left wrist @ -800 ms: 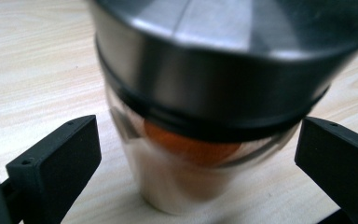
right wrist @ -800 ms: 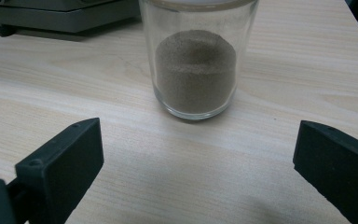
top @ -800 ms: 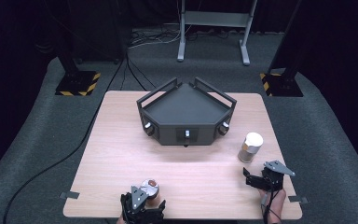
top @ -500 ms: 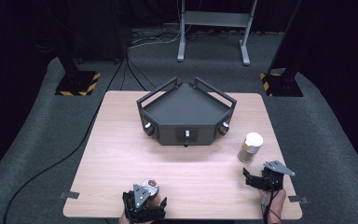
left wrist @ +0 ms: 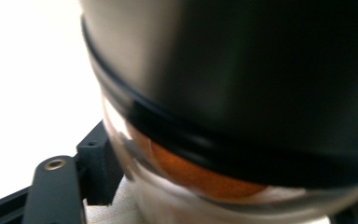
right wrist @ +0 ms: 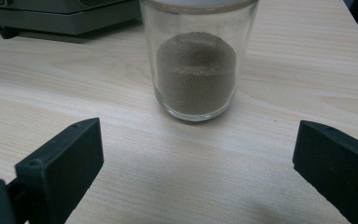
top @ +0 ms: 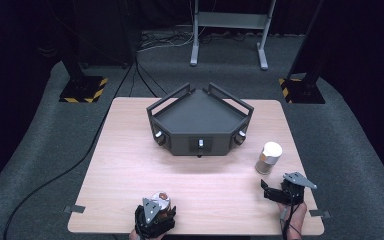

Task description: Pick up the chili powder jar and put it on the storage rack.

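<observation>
Jar [top: 160, 199] seemingly upright in left gripper [top: 155, 220]

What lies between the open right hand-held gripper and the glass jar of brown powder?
Bare pale wooden table, seen in the right gripper view, separates the right hand-held gripper from the jar.

Jar [left wrist: 242, 93] fills the left gripper view, blurred and cropped; spice jar's [right wrist: 196, 56] lid cut off up top.
</observation>
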{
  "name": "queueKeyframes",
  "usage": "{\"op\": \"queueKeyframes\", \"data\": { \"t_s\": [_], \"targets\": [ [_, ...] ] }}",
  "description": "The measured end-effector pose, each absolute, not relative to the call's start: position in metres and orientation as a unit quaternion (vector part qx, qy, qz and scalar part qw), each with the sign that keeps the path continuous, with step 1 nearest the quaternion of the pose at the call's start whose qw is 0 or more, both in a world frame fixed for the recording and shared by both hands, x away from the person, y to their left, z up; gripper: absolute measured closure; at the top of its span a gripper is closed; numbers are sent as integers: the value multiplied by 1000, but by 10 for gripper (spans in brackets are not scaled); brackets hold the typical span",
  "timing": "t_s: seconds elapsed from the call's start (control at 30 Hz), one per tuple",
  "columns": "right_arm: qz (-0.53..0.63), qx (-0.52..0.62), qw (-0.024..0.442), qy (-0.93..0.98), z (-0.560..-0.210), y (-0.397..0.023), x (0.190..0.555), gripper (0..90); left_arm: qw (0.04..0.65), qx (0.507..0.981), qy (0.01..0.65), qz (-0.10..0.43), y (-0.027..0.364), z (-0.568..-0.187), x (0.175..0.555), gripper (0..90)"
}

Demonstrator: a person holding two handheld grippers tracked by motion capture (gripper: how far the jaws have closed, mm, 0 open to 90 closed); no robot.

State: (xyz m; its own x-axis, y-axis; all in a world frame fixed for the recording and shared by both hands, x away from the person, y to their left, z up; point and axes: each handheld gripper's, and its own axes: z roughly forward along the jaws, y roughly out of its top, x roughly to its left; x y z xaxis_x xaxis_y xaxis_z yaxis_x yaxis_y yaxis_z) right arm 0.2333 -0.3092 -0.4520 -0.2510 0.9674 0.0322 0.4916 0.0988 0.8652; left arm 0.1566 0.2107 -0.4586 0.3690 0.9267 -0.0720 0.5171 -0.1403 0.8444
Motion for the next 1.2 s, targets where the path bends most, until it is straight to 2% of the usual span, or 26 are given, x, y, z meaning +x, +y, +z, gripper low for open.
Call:
{"op": "queueKeyframes", "data": {
  "t_s": [0.5,1.2],
  "targets": [
    [403,534,294,683,-452,-309,234,8,421,715,496,255,212,-458,155,313],
    [406,532,292,683,-452,-311,234,10,430,721,489,238,216,-442,169,314]
  ]
}}
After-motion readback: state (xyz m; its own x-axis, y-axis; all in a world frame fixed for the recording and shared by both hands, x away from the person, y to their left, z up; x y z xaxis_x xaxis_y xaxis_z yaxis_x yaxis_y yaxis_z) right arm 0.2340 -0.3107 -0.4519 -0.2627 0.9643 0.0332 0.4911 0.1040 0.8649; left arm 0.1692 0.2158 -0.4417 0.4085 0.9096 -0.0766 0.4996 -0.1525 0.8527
